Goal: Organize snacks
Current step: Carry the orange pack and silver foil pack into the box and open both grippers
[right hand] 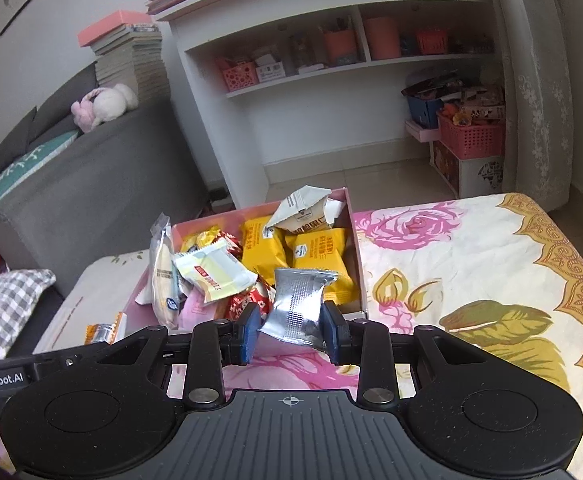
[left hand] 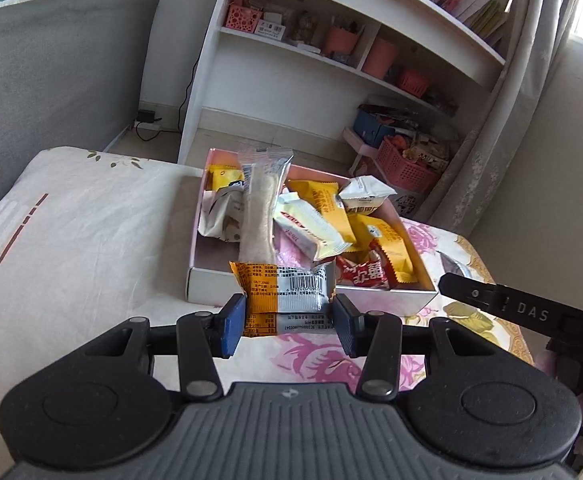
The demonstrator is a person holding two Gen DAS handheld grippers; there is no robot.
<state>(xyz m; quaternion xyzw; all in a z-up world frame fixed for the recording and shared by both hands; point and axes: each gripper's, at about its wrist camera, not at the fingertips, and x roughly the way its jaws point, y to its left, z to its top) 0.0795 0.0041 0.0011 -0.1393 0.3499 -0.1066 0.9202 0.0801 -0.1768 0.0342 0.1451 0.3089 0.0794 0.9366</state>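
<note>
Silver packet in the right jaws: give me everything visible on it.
The silver packet is a small foil pouch, shiny and crinkled, with a knurled seal strip down its middle and a serrated top edge. No print shows on this face. The right gripper clamps its lower part between blue pads, one on each side, so the foil buckles. It stands roughly upright, tilted slightly, held just in front of the pink box, near its front right corner. Only the pads visibly touch it.

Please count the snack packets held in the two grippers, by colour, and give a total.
Orange-and-silver packet, in the left gripper: 1
Silver packet, in the right gripper: 1
Total: 2
</note>
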